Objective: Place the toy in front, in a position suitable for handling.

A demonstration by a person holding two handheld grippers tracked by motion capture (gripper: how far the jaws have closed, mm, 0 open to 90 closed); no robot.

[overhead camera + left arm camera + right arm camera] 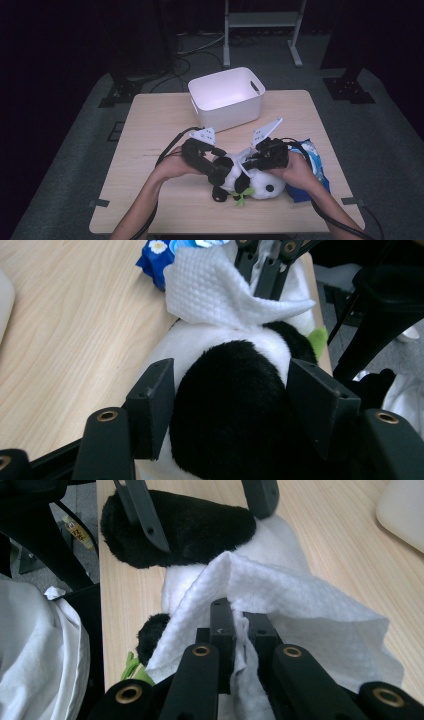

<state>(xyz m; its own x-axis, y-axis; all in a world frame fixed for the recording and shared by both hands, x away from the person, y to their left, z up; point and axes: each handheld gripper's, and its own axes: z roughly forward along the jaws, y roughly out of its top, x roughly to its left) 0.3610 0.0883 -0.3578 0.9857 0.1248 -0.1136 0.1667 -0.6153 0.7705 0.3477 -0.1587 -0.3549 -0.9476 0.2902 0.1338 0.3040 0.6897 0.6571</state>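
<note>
While both grippers work low centre of the high view, wooden table [150, 200], white bin [227, 97] upper centre, panda plush [235, 405] clamped across its black part by left gripper [235, 400], white wipe [300, 610] pinched tight in right gripper [239, 625], draped on plush.

We count 1 tabletop [150, 200], light wood. On it we count 1 white bin [227, 97] with cut-out handles, 1 plush panda [262, 187] in black and white, and 1 blue packet [312, 155] printed with a white flower. We count 1 white wipe [300, 600], a single textured sheet draped over the panda. We count 1 small green tuft [242, 198] on the toy. We count 2 claws: 1 left claw [230, 395] and 1 right claw [239, 630], each with 2 black jaws, making 4 jaws. We count 2 grey three-cornered plates, 1 per claw, and 2 forearms. Behind the tabletop we count 1 pale metal stand [262, 20].
</note>
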